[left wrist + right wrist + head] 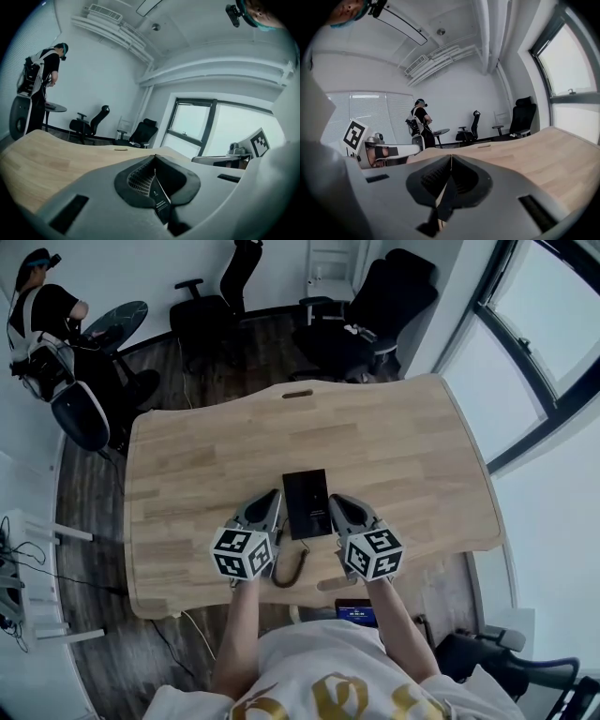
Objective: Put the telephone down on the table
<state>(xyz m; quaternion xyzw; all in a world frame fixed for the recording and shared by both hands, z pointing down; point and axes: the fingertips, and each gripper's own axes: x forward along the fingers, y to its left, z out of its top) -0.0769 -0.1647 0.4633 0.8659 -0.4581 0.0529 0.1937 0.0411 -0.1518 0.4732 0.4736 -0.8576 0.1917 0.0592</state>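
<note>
As I look down, the black telephone (307,503) lies between my left gripper (275,497) and right gripper (335,501) over the wooden table (187,474), its long edges just beside both tips, a dark cable (301,566) curling below it, office chairs (220,310) beyond. My left gripper view shows closed jaws, a thin dark sliver (161,202) with unreadable print at their seam; my right gripper view shows the same.

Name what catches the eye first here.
A black telephone is held between the left gripper and right gripper, each shut on one edge, above the near middle of the wooden table. A person stands at the far left.
</note>
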